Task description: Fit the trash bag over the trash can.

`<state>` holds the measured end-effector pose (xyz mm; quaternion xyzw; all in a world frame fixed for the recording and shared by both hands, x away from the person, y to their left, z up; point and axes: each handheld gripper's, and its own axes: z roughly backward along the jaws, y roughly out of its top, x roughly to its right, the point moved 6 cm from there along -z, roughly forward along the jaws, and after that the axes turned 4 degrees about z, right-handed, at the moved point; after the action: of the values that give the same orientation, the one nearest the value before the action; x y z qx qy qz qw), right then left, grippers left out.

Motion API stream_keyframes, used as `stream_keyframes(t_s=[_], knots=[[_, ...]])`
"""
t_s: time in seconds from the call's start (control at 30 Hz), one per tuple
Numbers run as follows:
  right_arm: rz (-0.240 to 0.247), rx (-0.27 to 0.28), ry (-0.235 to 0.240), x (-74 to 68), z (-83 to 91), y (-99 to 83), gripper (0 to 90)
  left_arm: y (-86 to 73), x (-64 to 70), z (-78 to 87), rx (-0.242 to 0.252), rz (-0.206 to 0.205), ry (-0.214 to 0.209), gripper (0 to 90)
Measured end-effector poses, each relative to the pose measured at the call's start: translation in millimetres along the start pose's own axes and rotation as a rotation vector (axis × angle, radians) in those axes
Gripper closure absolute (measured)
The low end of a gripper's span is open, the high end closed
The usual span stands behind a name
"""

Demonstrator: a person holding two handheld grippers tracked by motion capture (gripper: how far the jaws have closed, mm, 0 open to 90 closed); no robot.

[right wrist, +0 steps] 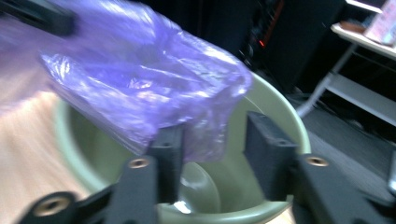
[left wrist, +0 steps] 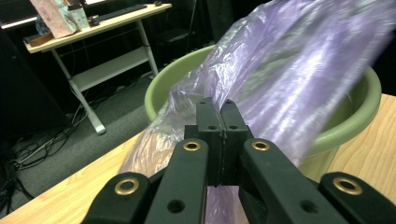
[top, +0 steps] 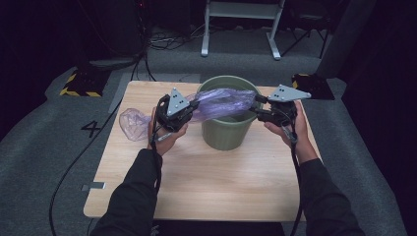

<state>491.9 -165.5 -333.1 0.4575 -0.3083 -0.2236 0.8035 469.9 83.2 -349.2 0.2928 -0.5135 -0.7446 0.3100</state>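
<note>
From my station I see a crumpled tail of purple film [top: 133,123] lying on the wooden table [top: 206,182] at the far left. Next to it, my left gripper [top: 193,105] has its jaws pressed together on the purple plastic bag [top: 223,102] — in the left gripper view the film [left wrist: 299,84] is pinched between the pads and fans out beyond them. The bag stretches rightward, raised over the mouth of the green bucket [top: 226,132], which stands on the table between my two hands. At the right, my right gripper [top: 259,105] meets the bag's other end — its jaws stand apart in the right gripper view, the film [right wrist: 154,88] draped over one finger [right wrist: 169,154], the bucket's inside [right wrist: 224,182] below.
</note>
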Motion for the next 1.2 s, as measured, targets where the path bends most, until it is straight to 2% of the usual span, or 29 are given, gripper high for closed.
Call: stream_keyframes(t_s=[0.1, 0.17, 0.27, 0.33, 0.4, 0.47, 0.63, 0.7, 0.77, 0.83, 0.9, 0.97, 1.03, 1.2], knots=[[-0.002, -0.045, -0.003, 2.4, -12.9, -4.3, 71.2, 0.0, 0.6, -0.1, 0.001, 0.0, -0.001, 89.5], [-0.009, -0.072, -0.006, 5.2, -21.0, -8.2, 73.9, -0.2, -0.3, 0.6, -0.001, -0.006, 0.004, 89.5], [-0.021, -0.083, 0.012, 7.5, -27.9, -10.0, 74.3, -0.3, -3.3, 2.6, 0.007, 0.002, 0.009, 89.5], [-0.024, -0.102, 0.02, 8.1, -32.8, -10.4, 69.0, -0.7, -4.9, 3.1, 0.009, 0.009, 0.012, 89.5], [-0.041, -0.128, 0.021, 9.5, -37.5, -12.2, 51.6, -0.9, -5.7, 3.2, 0.013, 0.014, 0.013, 89.5], [-0.038, -0.157, 0.008, 10.3, -39.6, -15.0, 41.9, -1.6, -6.2, 3.1, 0.011, 0.012, 0.015, 89.5], [-0.009, -0.15, 0.042, 8.8, -30.7, -19.9, 24.3, -4.3, -8.0, 3.0, 0.008, 0.021, 0.025, 89.5], [-0.016, -0.127, 0.087, 7.5, -25.1, -19.8, 22.3, -5.4, -8.5, 2.9, 0.007, 0.023, 0.028, 89.5], [-0.024, -0.098, 0.112, 6.6, -20.0, -18.2, 19.0, -6.2, -9.3, 2.7, 0.004, 0.022, 0.034, 89.5], [-0.03, -0.081, 0.15, 5.3, -15.3, -17.2, 18.0, -6.8, -10.8, 2.2, -0.001, 0.023, 0.049, 89.5], [-0.026, -0.08, 0.166, 4.7, -11.1, -17.5, 15.6, -7.6, -12.0, 1.7, -0.008, 0.022, 0.056, 89.5], [-0.026, -0.089, 0.151, 5.9, -8.6, -17.8, 15.9, -8.0, -13.6, 1.3, -0.013, 0.016, 0.057, 89.5], [-0.022, -0.09, 0.151, 6.5, -5.4, -17.4, 15.9, -8.0, -13.7, 1.5, -0.009, 0.027, 0.053, 89.5], [-0.06, -0.03, 0.161, 12.5, 4.0, -13.1, 17.9, -7.3, -12.3, 2.3, -0.01, 0.019, 0.058, 89.5]])
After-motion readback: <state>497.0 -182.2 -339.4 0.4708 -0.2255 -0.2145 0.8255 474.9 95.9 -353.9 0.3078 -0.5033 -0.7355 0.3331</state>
